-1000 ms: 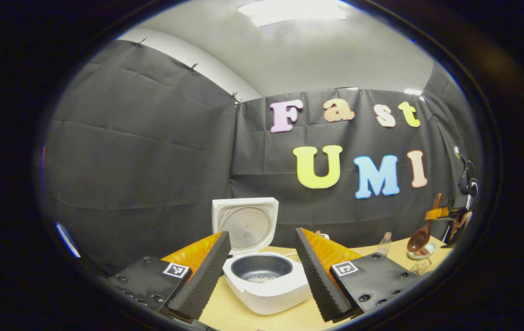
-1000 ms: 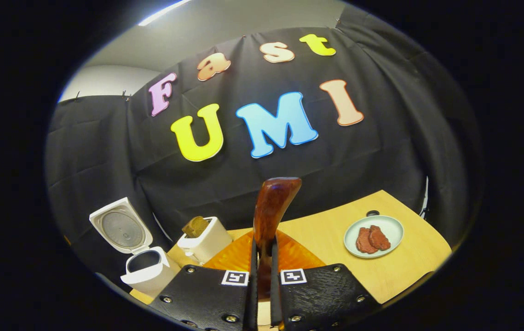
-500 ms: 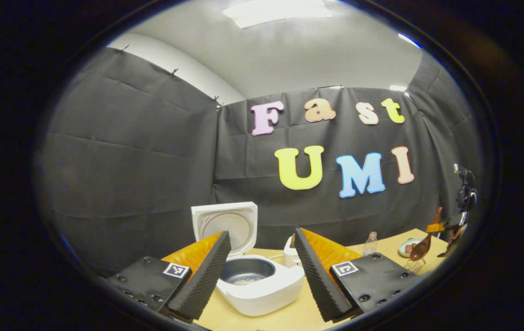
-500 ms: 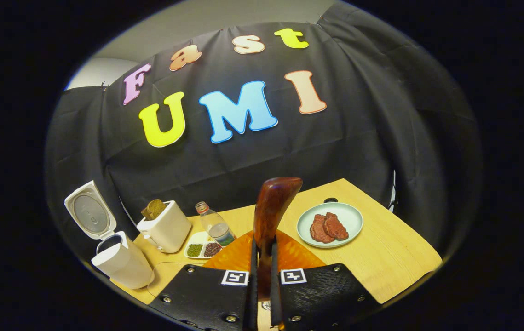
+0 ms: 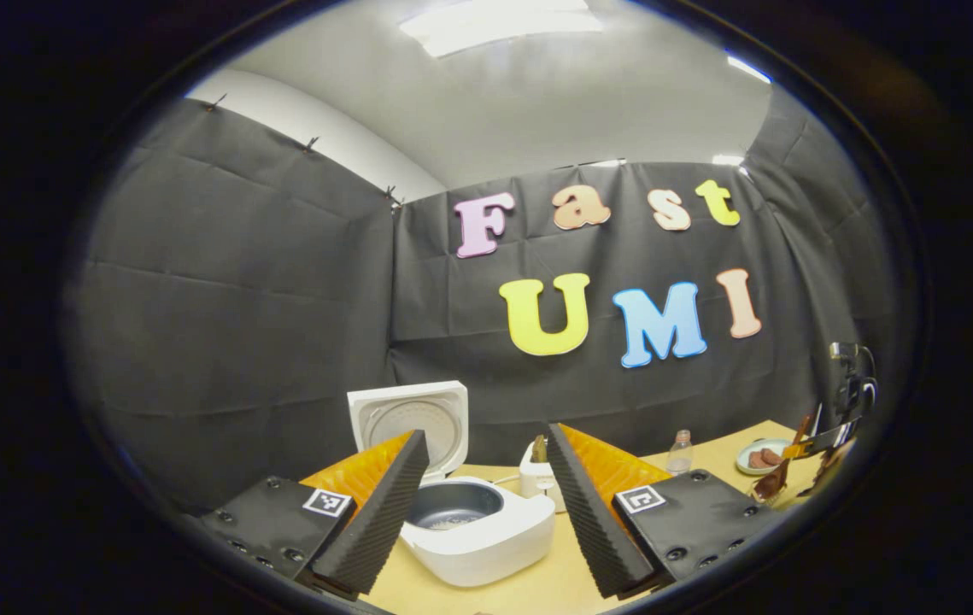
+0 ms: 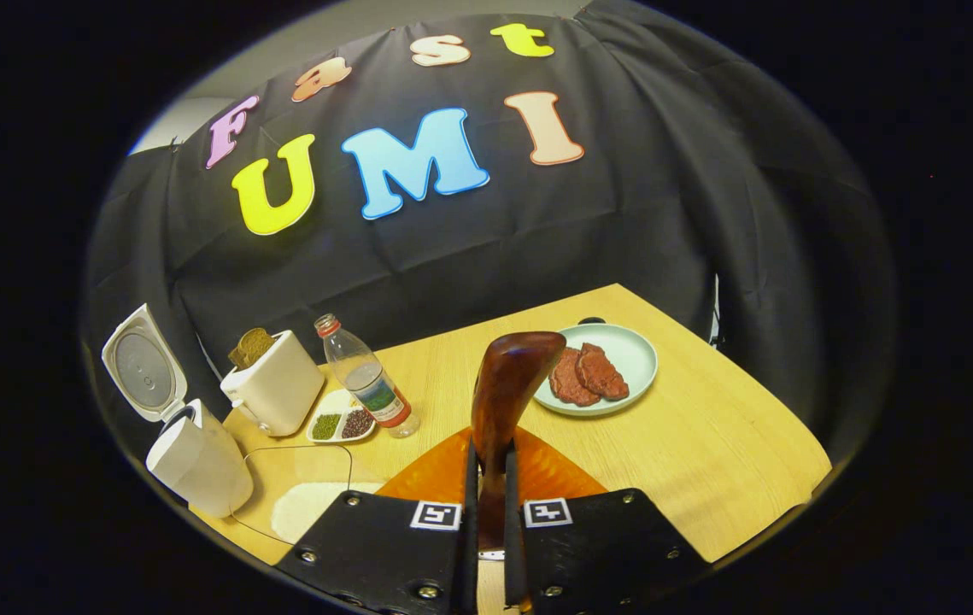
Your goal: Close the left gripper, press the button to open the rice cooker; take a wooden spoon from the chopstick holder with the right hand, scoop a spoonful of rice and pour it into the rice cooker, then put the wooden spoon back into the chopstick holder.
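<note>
The white rice cooker (image 5: 486, 534) stands open on the table, its lid (image 5: 407, 420) upright and some rice in the dark inner pot. My left gripper (image 5: 484, 432) hangs open in front of it, holding nothing. In the right gripper view the cooker (image 6: 200, 465) is at the far left. My right gripper (image 6: 489, 461) is shut on the handle of the brown wooden spoon (image 6: 507, 389), which rises between its fingers. In the left gripper view that spoon (image 5: 772, 483) points bowl-down at the table's far right, under the right gripper (image 5: 812, 444).
A white toaster (image 6: 275, 389) with toast, a small bottle (image 6: 366, 380) and a divided dish of beans (image 6: 341, 424) stand right of the cooker. A plate of meat (image 6: 631, 354) lies farther back. A white patch of rice (image 6: 311, 511) lies inside a thin dark outline near my right gripper.
My right gripper has tipped down towards the table with the spoon in it, so more tabletop shows. In the left gripper view the spoon has sunk lower at the right. The left gripper stays open.
</note>
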